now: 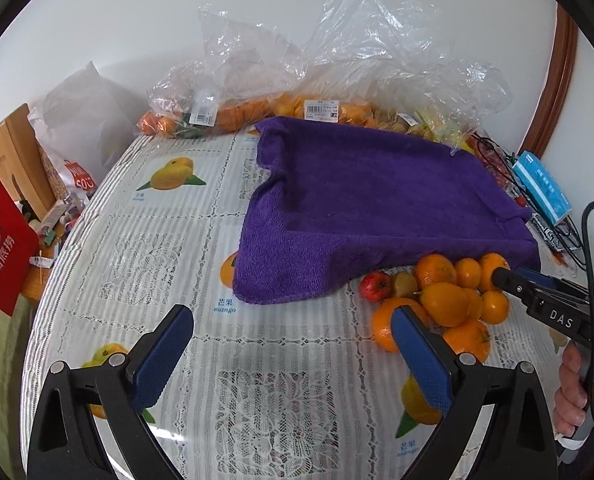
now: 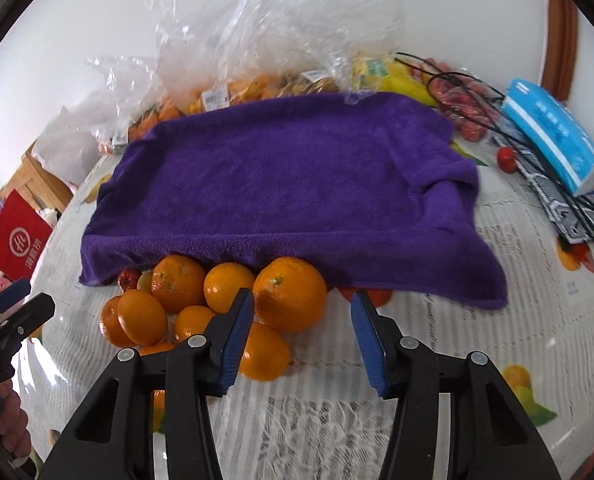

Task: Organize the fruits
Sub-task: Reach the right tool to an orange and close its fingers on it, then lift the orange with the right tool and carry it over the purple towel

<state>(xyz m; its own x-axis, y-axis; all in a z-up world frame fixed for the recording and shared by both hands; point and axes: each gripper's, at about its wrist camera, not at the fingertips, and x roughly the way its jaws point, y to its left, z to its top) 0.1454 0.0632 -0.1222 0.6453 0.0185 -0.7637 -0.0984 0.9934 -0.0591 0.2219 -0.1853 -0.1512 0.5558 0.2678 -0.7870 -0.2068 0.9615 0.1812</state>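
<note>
Bare counter (image 1: 169, 248) lies open left of the purple towel (image 1: 377, 208). A heap of oranges (image 2: 217, 304) crowds the towel's near edge. Plastic bags of fruit (image 1: 257, 92) block its far side; a blue tissue pack (image 2: 553, 136) and black cables (image 2: 477, 92) obstruct its right.

A blue tissue pack (image 2: 553, 136) lies at the table's right edge, on top of tangled black cables (image 2: 457, 80) and a patterned flat item. Left of the table (image 1: 169, 248) (covered in a lace cloth printed with mangoes) a red paper bag (image 1: 1, 240) stands near a wooden box (image 1: 13, 148). Behind them rises a white wall (image 1: 137, 8).
</note>
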